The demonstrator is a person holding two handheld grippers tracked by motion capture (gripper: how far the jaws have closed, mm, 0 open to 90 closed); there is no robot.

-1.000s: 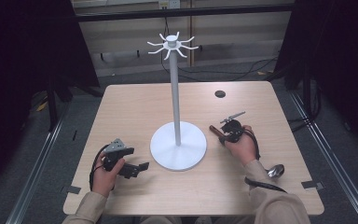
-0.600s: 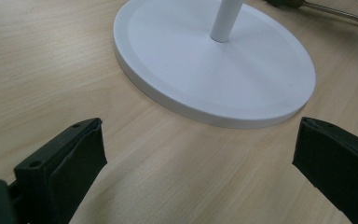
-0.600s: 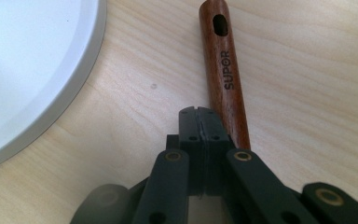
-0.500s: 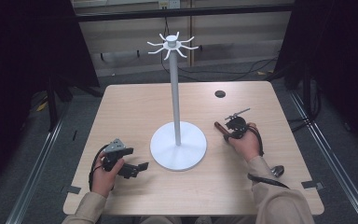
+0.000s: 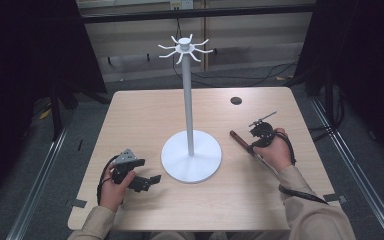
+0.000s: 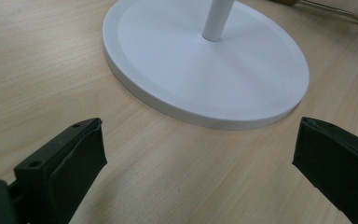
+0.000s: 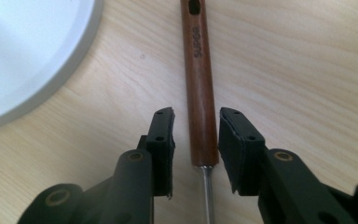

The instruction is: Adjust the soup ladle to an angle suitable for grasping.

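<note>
Your right gripper has lifted slightly since the earlier frames, and its jaws have just been opening — the wooden handle of the utensil lies between them on the table, with a sliver of gap on each side, so nothing is clamped. That gap appears in the right gripper view, where you can also read an oval hole near the handle's far end, some stamped lettering too small to make out, and a thin metal shank leaving the handle toward the camera. From the high view the utensil is a dark stick right of the white stand, angled from the stand's side toward your wrist; your hand covers its near part.

Your left gripper rests near the left front of the stand's base, jaws spread wide with bare table between them. In the left gripper view the round base lies just beyond the jaws, the pole cut off at the top edge — the hooked crown appears from above. A small dark disc sits at the far right of the table.
</note>
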